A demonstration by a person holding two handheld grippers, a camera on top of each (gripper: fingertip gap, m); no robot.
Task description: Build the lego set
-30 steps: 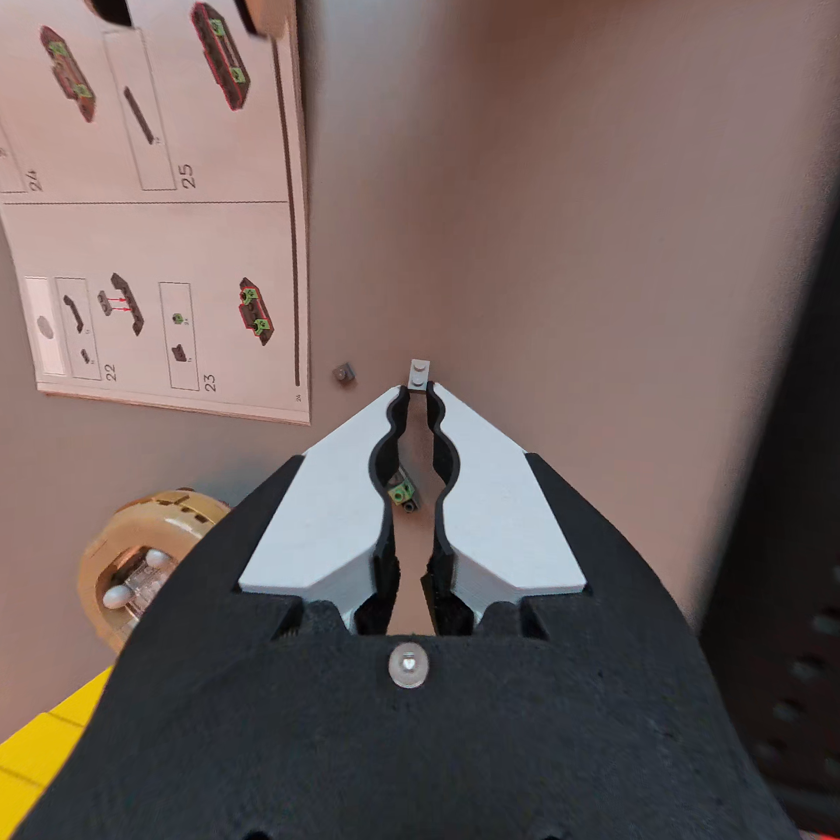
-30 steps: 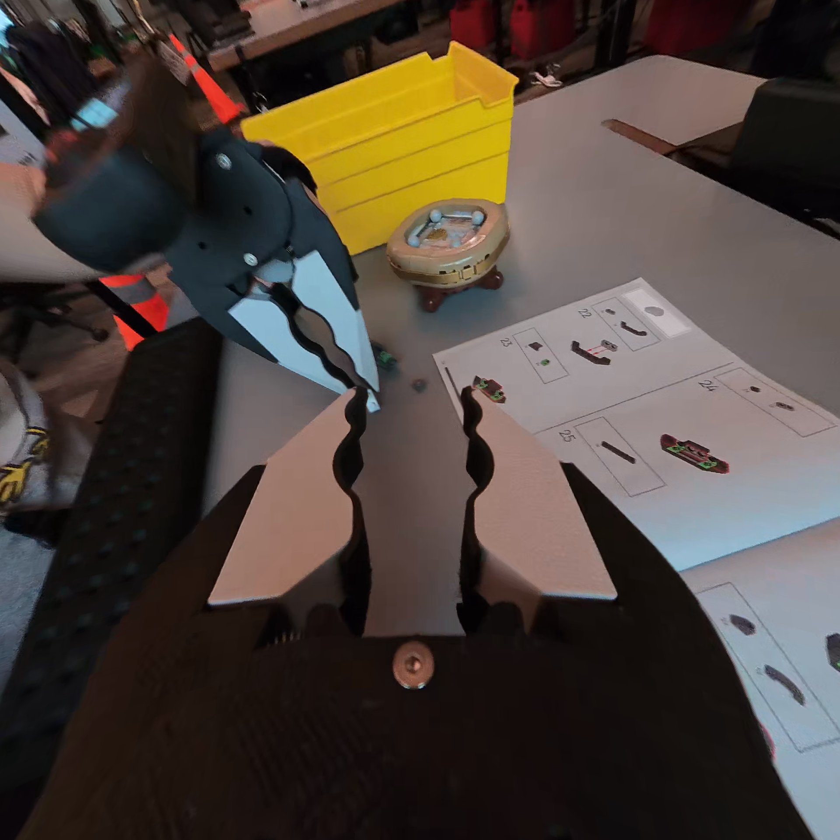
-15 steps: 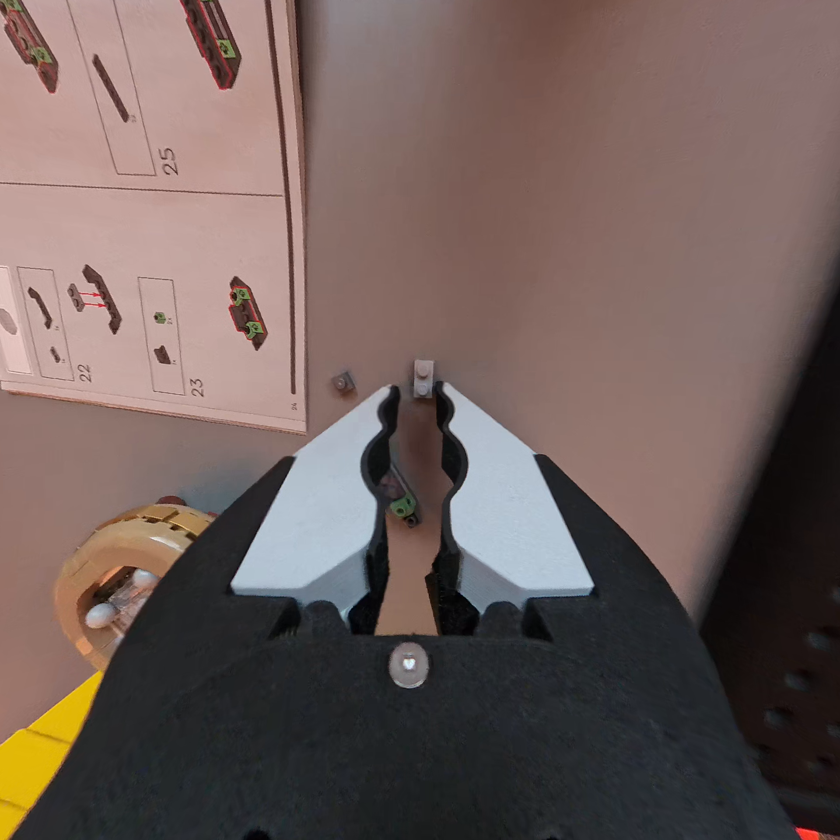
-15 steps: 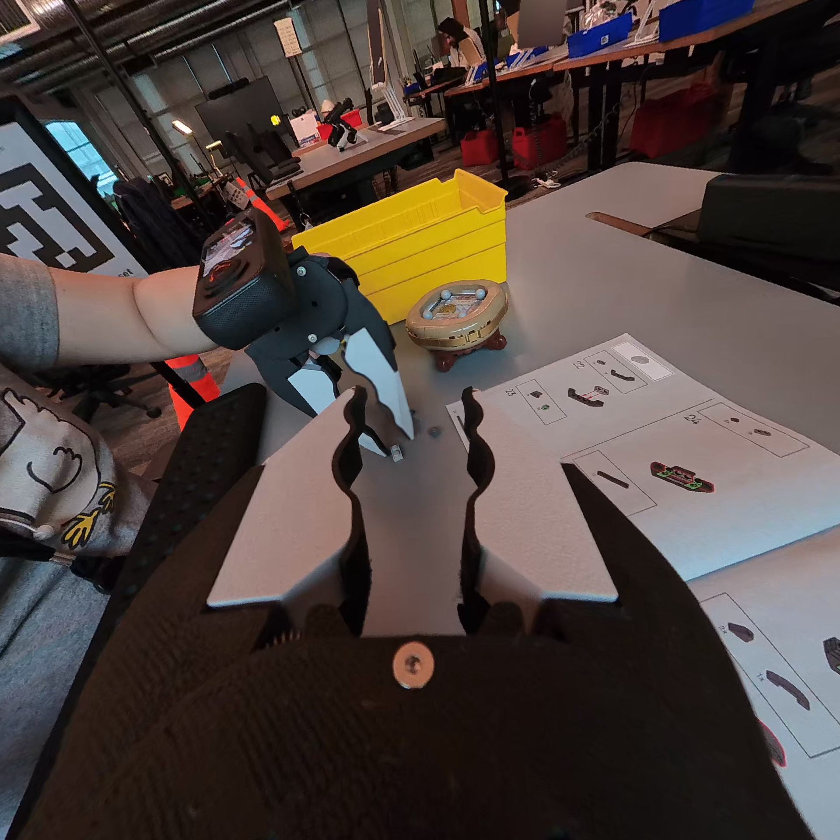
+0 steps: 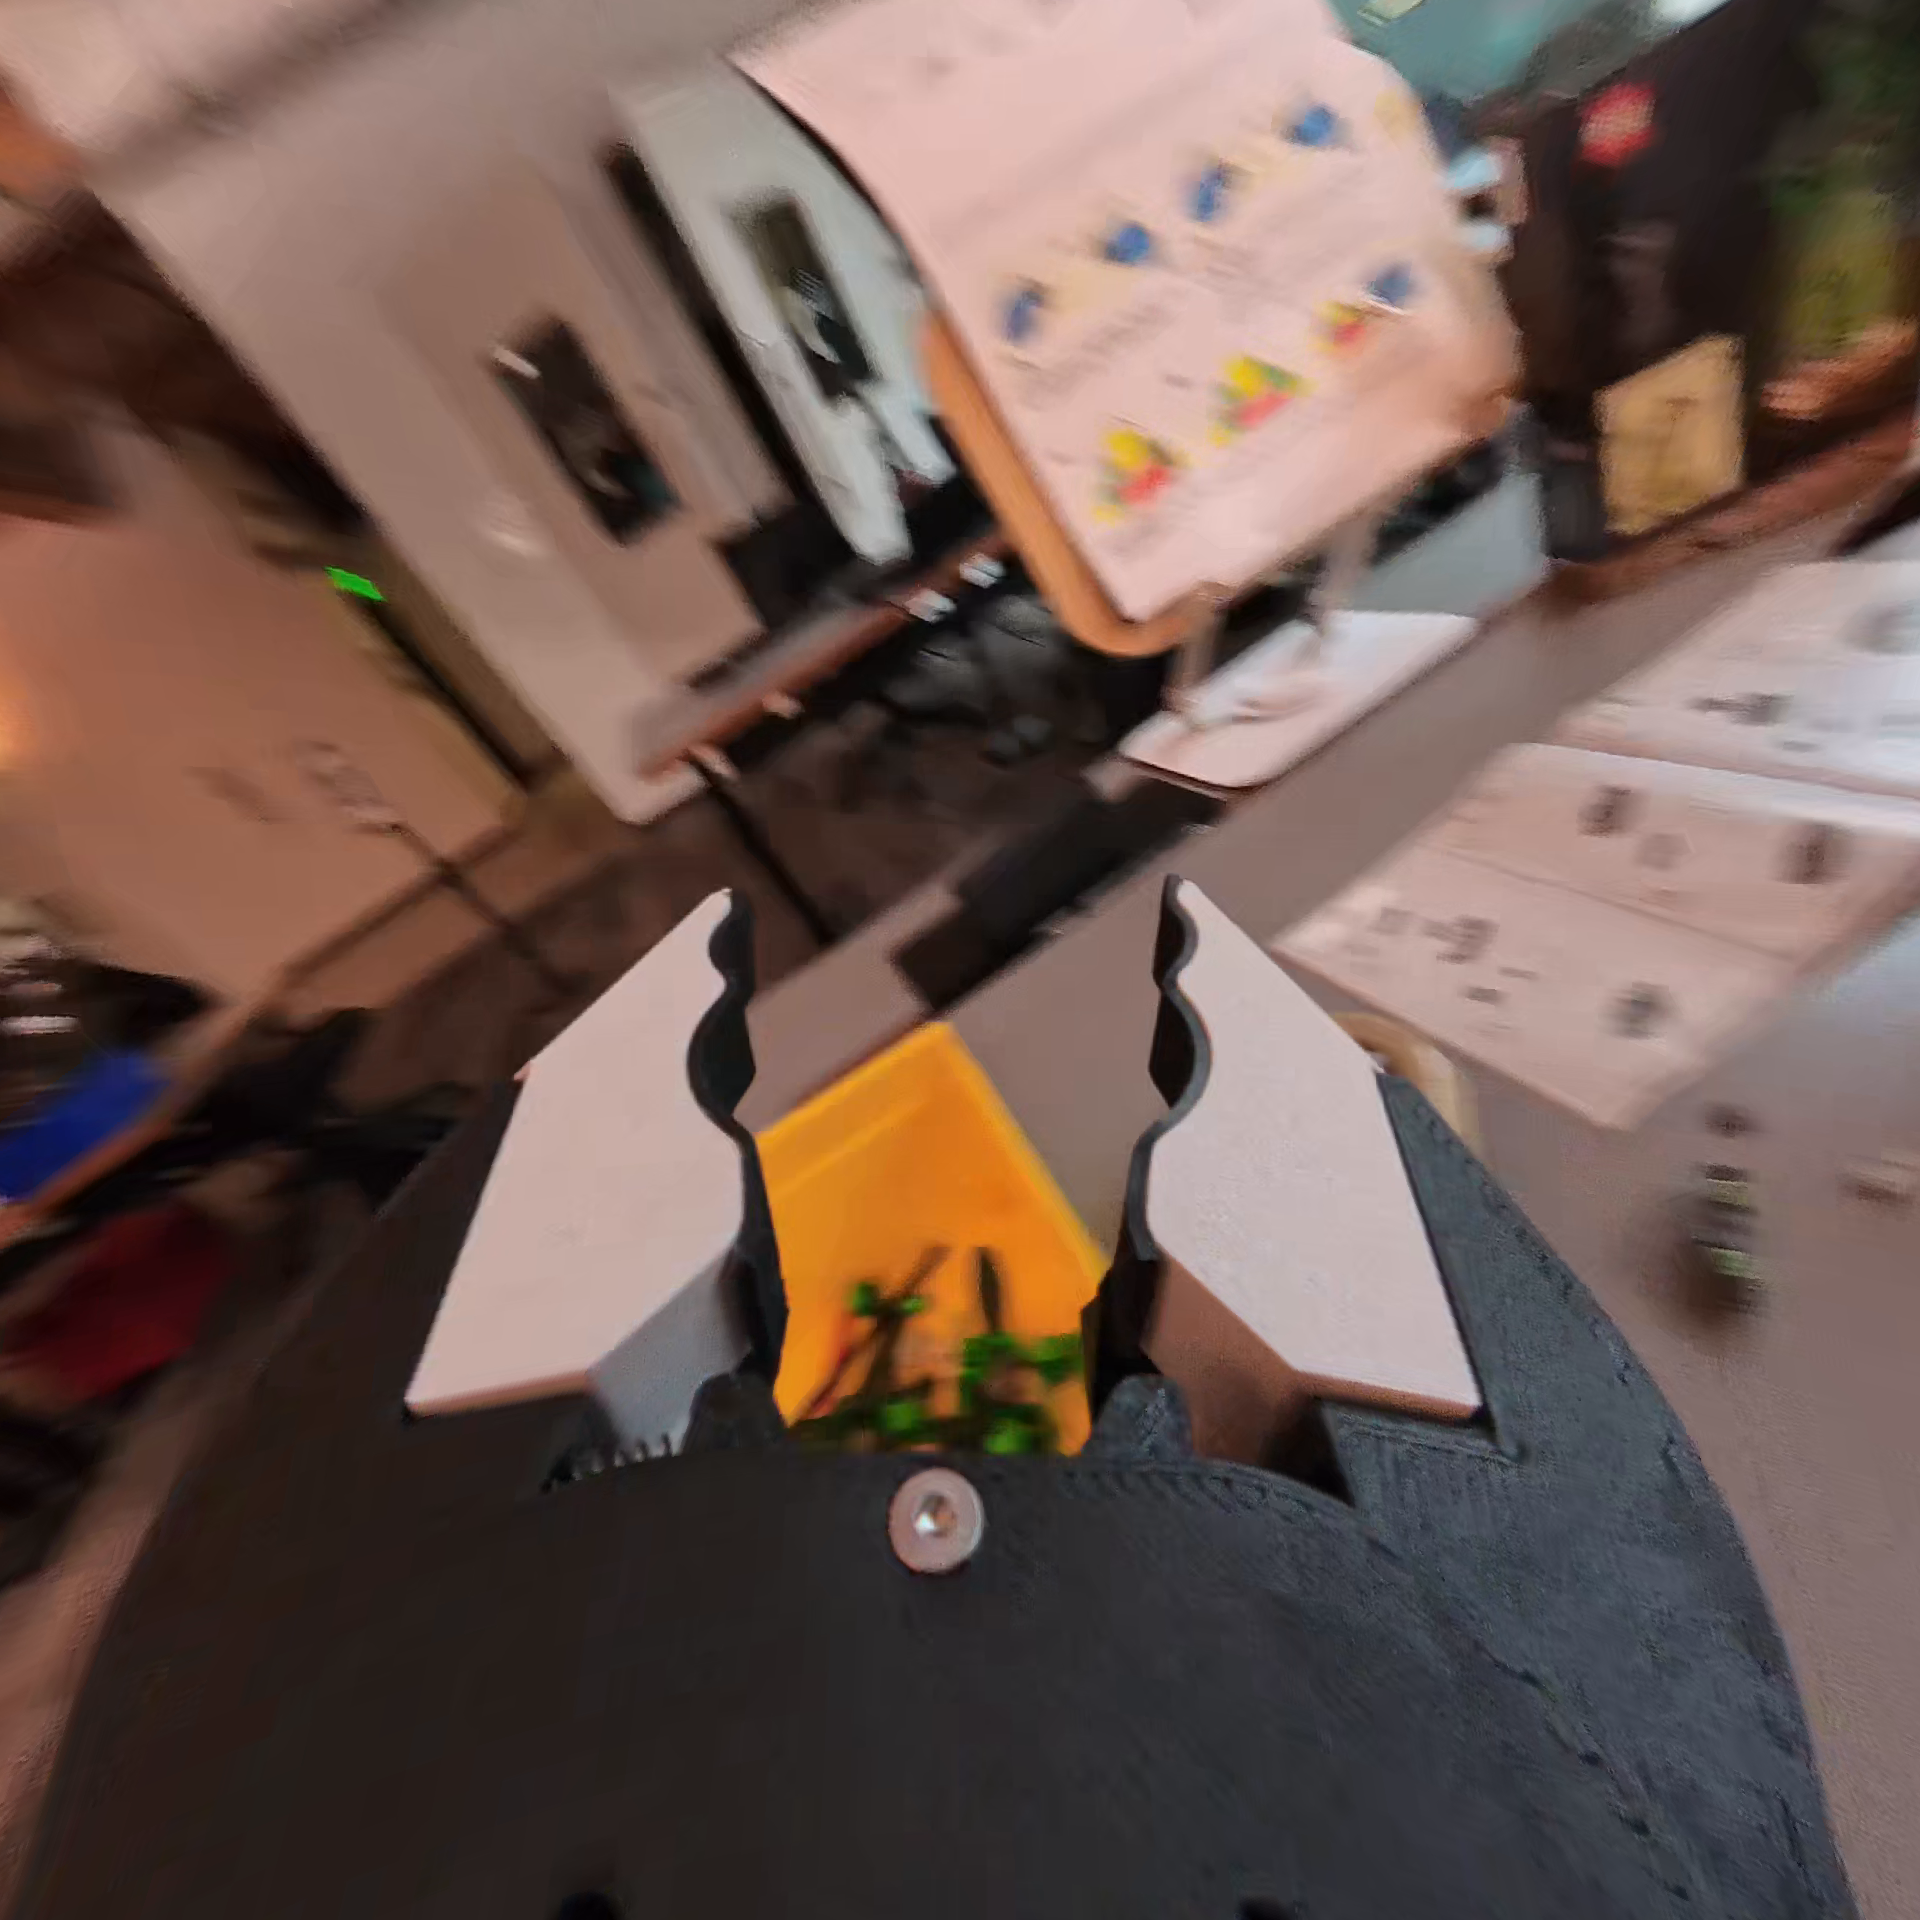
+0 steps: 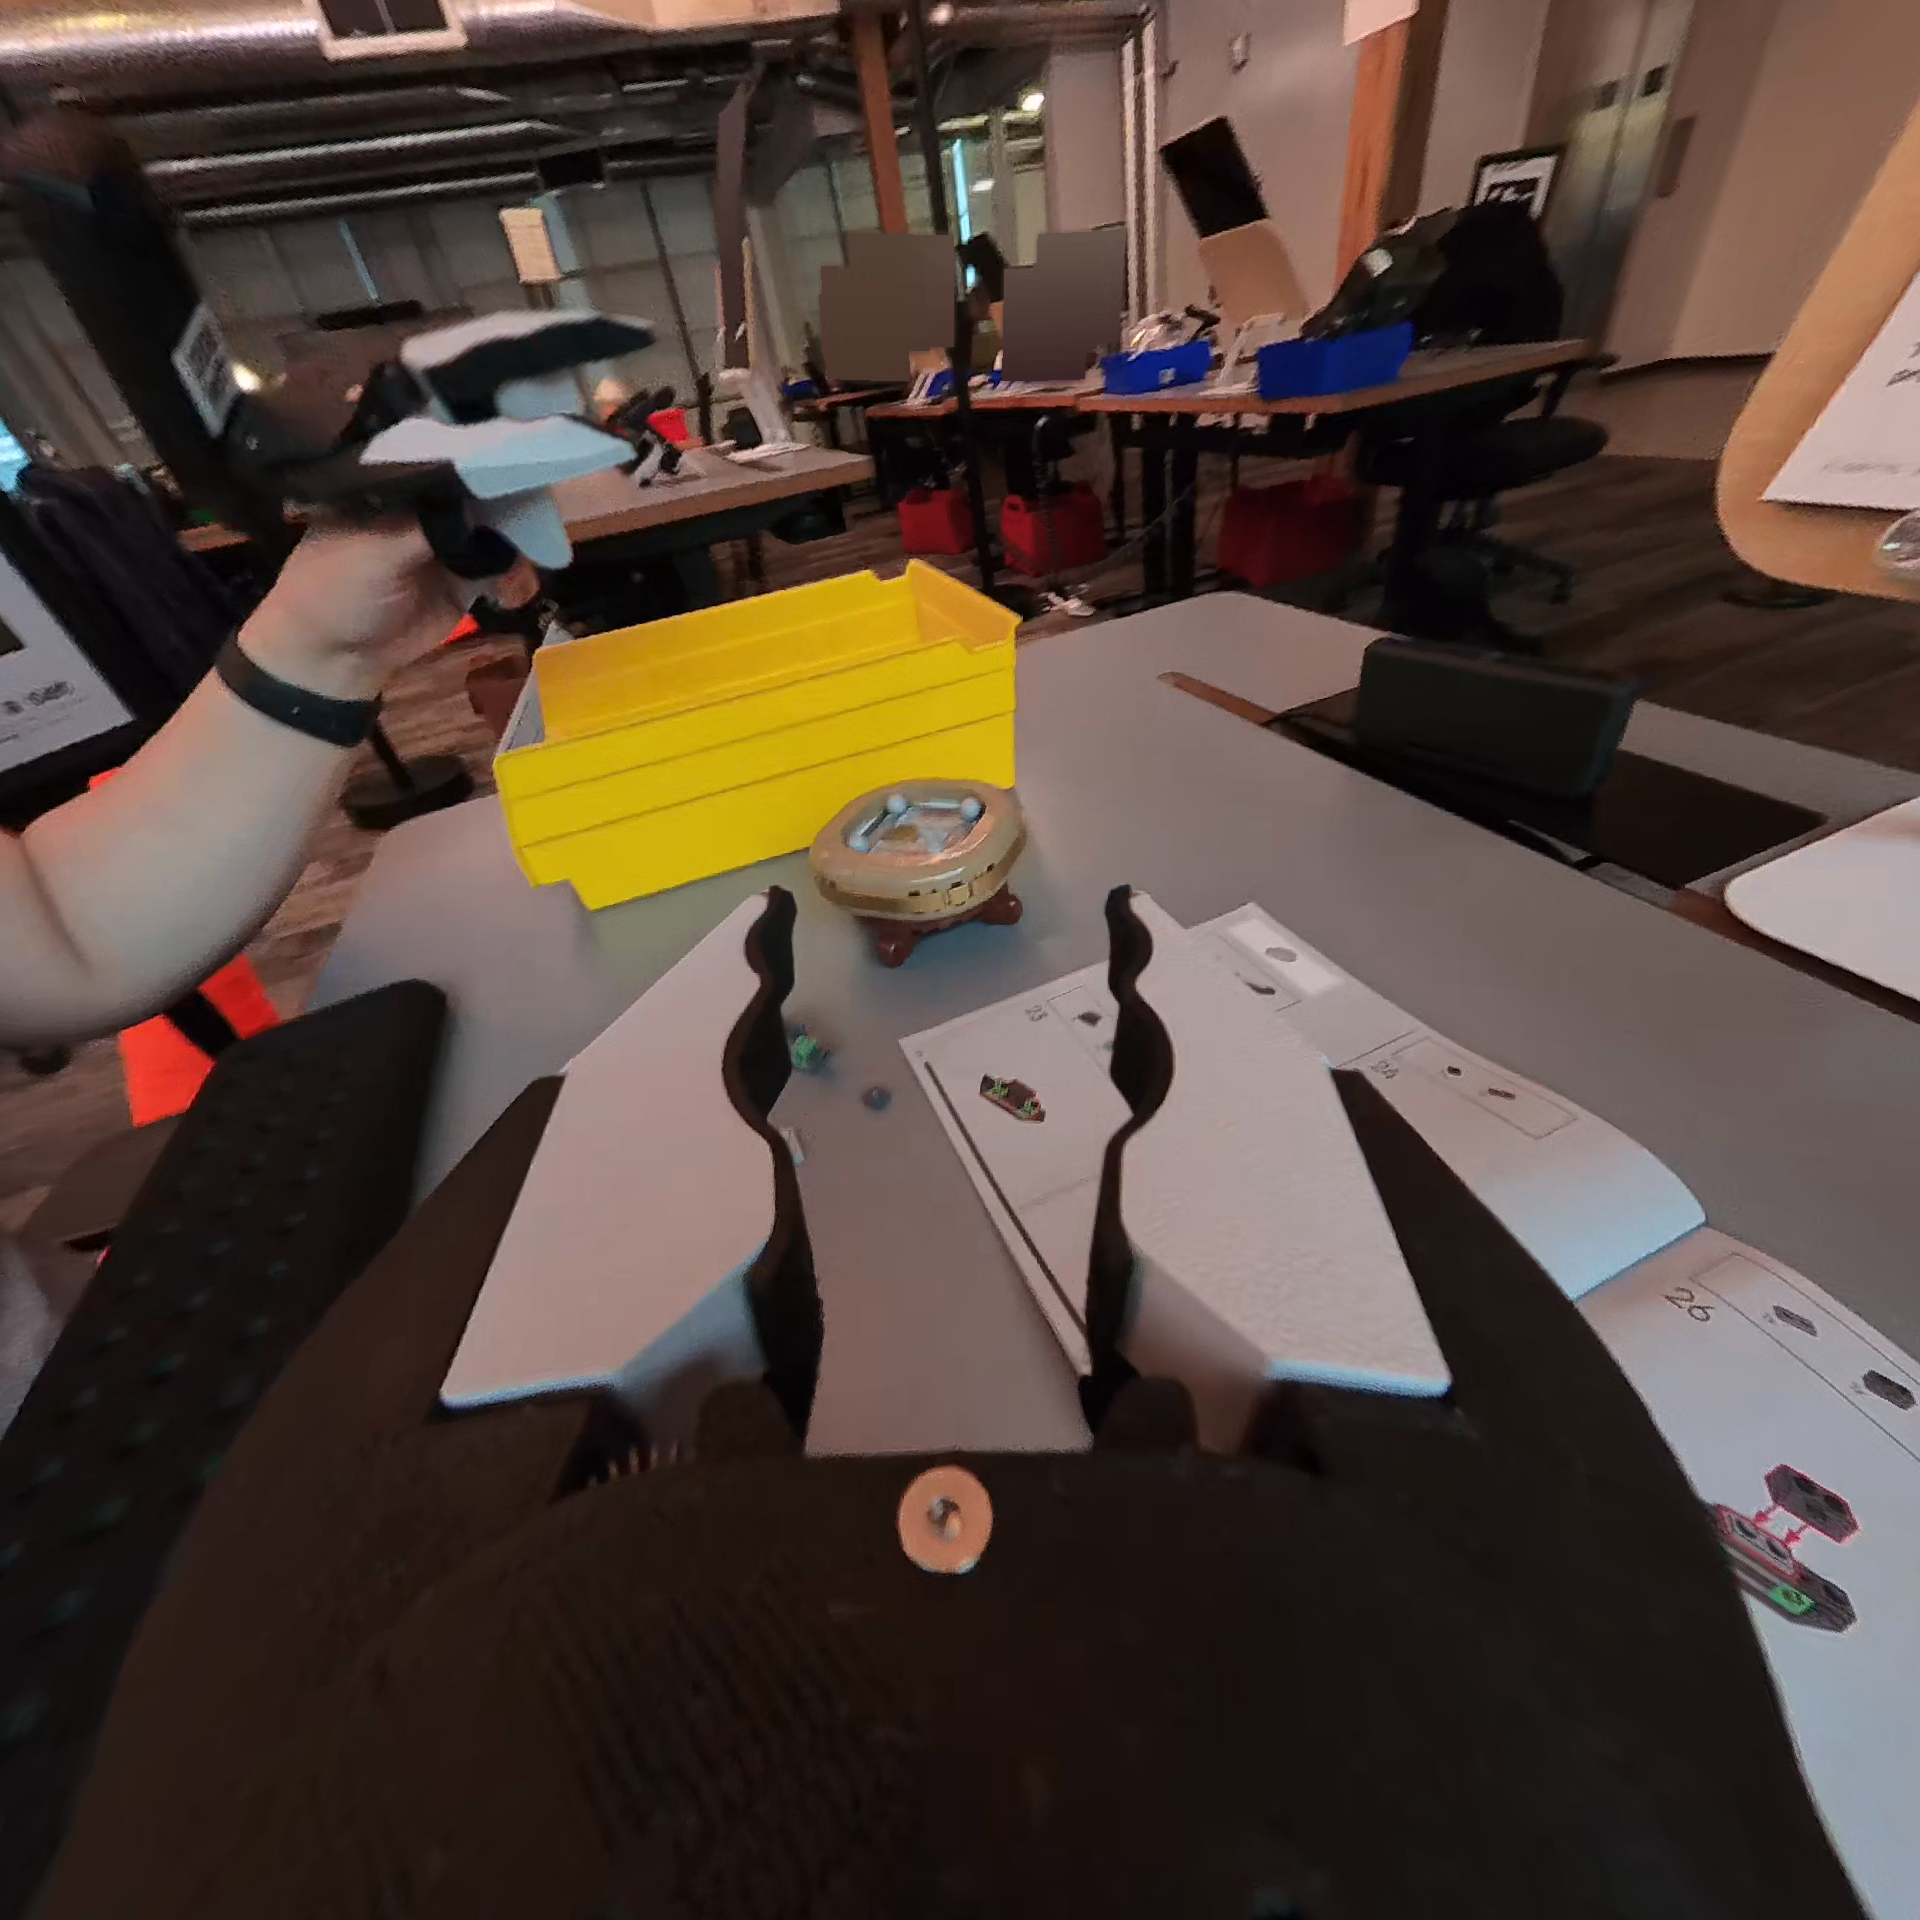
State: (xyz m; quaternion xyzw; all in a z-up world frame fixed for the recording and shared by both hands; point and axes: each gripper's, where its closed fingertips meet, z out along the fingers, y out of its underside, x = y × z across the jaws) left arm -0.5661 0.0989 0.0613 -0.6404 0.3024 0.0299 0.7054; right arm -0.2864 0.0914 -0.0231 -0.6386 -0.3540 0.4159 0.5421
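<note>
Round tan lego model (image 6: 918, 854) on dark-red feet stands upright on table (image 6: 1247, 831). Left tool (image 5: 951, 935) and right tool (image 6: 940, 935): both gape wide, empty.

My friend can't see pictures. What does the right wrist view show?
The open right gripper hovers over a grey table with a yellow bin, a round tan Lego model and an instruction booklet. The left gripper is raised at upper left.

We look into an open workshop

Behind our grey table (image 6: 1299, 790) stand desks (image 6: 1330, 384) carrying blue bins (image 6: 1335, 364), red containers (image 6: 1049, 530) on the dark floor, black office chairs (image 6: 1475, 457), exposed ceiling pipes (image 6: 582, 31)
</note>
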